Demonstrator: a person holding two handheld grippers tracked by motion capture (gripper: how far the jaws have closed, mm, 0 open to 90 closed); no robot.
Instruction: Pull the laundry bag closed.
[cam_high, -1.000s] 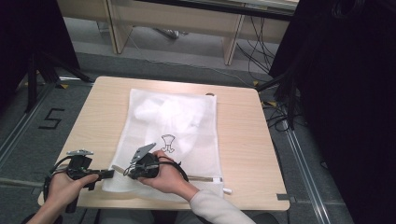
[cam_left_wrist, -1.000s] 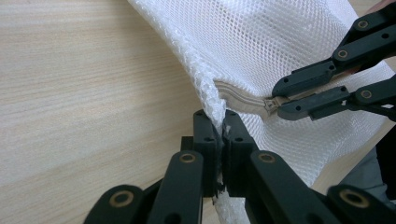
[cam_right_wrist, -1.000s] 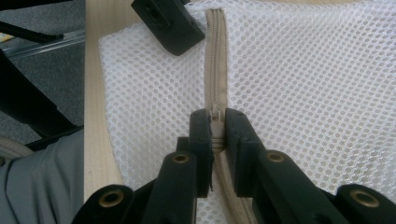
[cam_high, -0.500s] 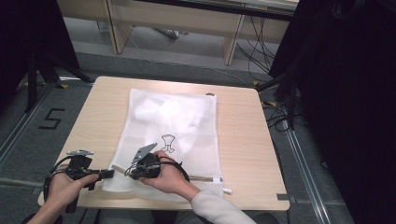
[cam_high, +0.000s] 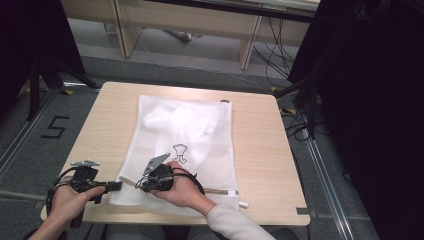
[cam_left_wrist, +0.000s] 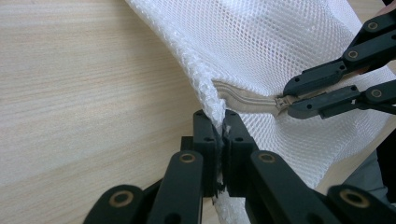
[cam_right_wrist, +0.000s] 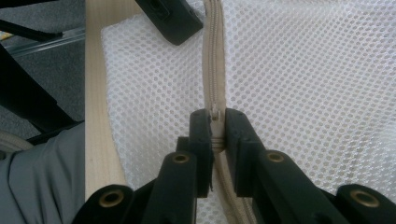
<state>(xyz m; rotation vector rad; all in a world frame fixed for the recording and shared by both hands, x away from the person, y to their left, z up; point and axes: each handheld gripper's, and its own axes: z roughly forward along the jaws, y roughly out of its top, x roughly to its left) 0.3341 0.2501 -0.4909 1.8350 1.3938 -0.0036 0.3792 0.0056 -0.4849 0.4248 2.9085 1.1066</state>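
Item: white mesh laundry bag (cam_high: 180, 145), lying flat on the wooden surface (cam_high: 260, 150), its zipped edge toward the person's side. White fabric with a small dark print sits inside, seen through the mesh.

Fastening: beige zipper (cam_right_wrist: 214, 56) running along the near edge of the bag.

Left hand-held gripper (cam_left_wrist: 222, 128): jaws closed tight on the mesh corner at the zipper's end, a fold of netting pinched between them. Likely purpose: to anchor the bag so the zipper tape is kept taut and the fabric does not bunch when the slider is drawn.

Right hand-held gripper (cam_right_wrist: 215, 122): jaws closed to a narrow gap, clamped on the zipper pull (cam_left_wrist: 282, 102) near the left end of the track. In the left gripper view its two black jaws meet on the small metal slider. Likely purpose: to travel the slider along the track while the other end stays fixed.

Arrangement: both hand-held grippers sit close together at the bag's near left corner, just apart from each other, opposed along the zipper line.

Condition: whether the zipper is being opened or shut cannot be told.
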